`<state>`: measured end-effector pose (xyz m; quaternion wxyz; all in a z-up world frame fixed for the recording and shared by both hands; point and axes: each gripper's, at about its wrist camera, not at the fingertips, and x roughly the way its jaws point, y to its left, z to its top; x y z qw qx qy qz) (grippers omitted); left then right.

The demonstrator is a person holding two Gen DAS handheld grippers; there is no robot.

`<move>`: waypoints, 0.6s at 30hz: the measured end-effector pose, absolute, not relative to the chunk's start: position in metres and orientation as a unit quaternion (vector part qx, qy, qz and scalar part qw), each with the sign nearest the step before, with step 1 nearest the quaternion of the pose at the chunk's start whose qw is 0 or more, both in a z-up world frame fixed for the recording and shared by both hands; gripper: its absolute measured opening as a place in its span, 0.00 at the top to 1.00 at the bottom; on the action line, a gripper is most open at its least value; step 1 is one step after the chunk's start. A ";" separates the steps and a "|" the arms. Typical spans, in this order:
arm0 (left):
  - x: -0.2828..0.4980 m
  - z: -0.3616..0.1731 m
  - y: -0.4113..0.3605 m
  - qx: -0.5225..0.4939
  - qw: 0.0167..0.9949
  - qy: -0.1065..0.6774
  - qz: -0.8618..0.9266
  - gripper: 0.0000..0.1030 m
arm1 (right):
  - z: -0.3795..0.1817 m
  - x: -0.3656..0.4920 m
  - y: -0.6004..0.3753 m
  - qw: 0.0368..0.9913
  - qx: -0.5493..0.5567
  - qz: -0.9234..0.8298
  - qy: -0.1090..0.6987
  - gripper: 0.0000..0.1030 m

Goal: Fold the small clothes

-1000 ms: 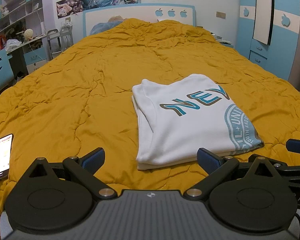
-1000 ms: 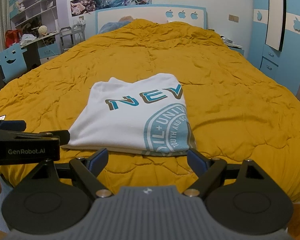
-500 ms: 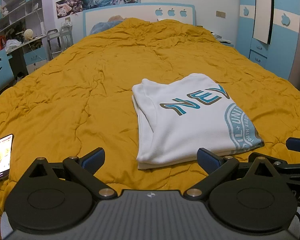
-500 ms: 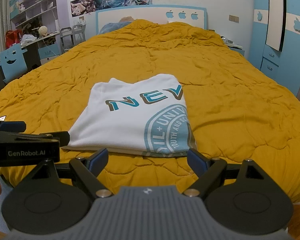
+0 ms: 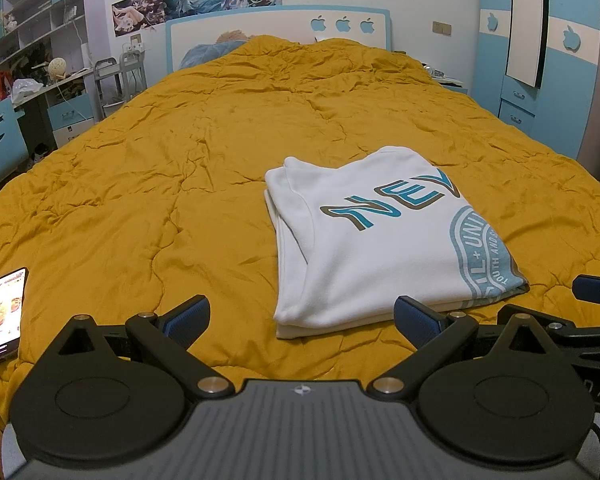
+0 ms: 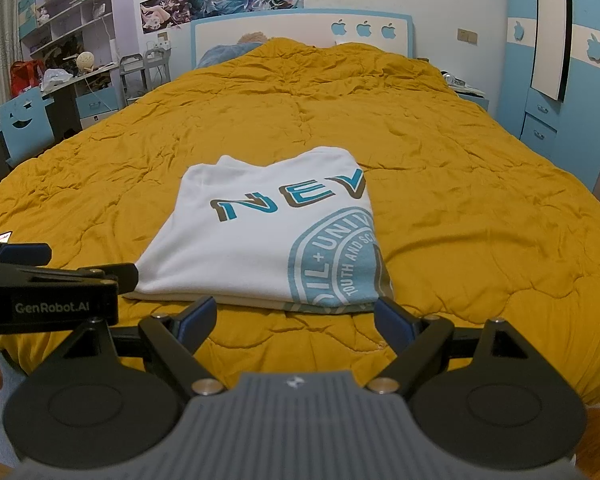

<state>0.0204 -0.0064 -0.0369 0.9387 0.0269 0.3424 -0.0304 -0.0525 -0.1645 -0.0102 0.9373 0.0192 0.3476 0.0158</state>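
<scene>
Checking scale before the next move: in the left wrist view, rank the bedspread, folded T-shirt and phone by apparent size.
1. Bedspread
2. Folded T-shirt
3. Phone, clearly smallest even though it lies nearer the camera.

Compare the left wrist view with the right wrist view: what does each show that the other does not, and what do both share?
Only the left wrist view shows the whole phone, screen lit, on the quilt's left edge, and the shirt's stacked folded layers along its left side.

Only the right wrist view shows the GenRobot.AI label on the left gripper body, and the shirt's round emblem nearly whole.

Both show the folded white shirt on the orange quilt, the right gripper open like the left, neither touching the shirt.
</scene>
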 end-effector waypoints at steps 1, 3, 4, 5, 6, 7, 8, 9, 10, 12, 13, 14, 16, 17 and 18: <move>0.020 -0.037 -0.006 0.027 0.939 0.342 -0.031 0.00 | -0.010 -0.053 -0.165 0.937 0.019 0.016 0.348 0.21; 0.020 -0.037 -0.006 0.027 0.939 0.342 -0.030 0.00 | -0.010 -0.053 -0.165 0.937 0.019 0.015 0.348 0.21; 0.020 -0.037 -0.006 0.027 0.939 0.342 -0.030 0.00 | -0.010 -0.053 -0.164 0.937 0.020 0.015 0.348 0.21; 0.020 -0.037 -0.006 0.027 0.939 0.343 -0.030 0.00 | -0.010 -0.053 -0.165 0.937 0.019 0.015 0.348 0.21; 0.020 -0.037 -0.006 0.027 0.938 0.343 -0.031 0.00 | -0.010 -0.053 -0.165 0.937 0.019 0.016 0.348 0.21; 0.020 -0.037 -0.006 0.027 0.938 0.343 -0.031 0.00 | -0.010 -0.053 -0.165 0.937 0.019 0.016 0.348 0.21; 0.020 -0.037 -0.006 0.027 0.938 0.343 -0.031 0.00 | -0.011 -0.052 -0.165 0.937 0.019 0.016 0.348 0.21; 0.020 -0.037 -0.006 0.027 0.938 0.343 -0.031 0.00 | -0.011 -0.052 -0.165 0.937 0.019 0.017 0.349 0.21; 0.020 -0.037 -0.006 0.027 0.938 0.343 -0.031 0.00 | -0.011 -0.052 -0.165 0.937 0.019 0.017 0.349 0.21; 0.020 -0.037 -0.006 0.027 0.939 0.343 -0.030 0.00 | -0.011 -0.052 -0.164 0.937 0.019 0.016 0.348 0.21; 0.020 -0.037 -0.005 0.027 0.939 0.343 -0.031 0.00 | -0.011 -0.052 -0.165 0.937 0.019 0.016 0.348 0.21; 0.020 -0.037 -0.005 0.027 0.939 0.343 -0.031 0.00 | -0.011 -0.052 -0.164 0.937 0.019 0.016 0.349 0.21; 0.021 -0.037 -0.005 0.027 0.939 0.343 -0.031 0.00 | -0.011 -0.052 -0.164 0.937 0.019 0.017 0.349 0.21; 0.020 -0.037 -0.004 0.027 0.939 0.343 -0.031 0.00 | -0.011 -0.052 -0.164 0.937 0.019 0.017 0.350 0.21; 0.021 -0.037 -0.004 0.027 0.939 0.343 -0.031 0.00 | -0.012 -0.051 -0.165 0.936 0.019 0.018 0.350 0.21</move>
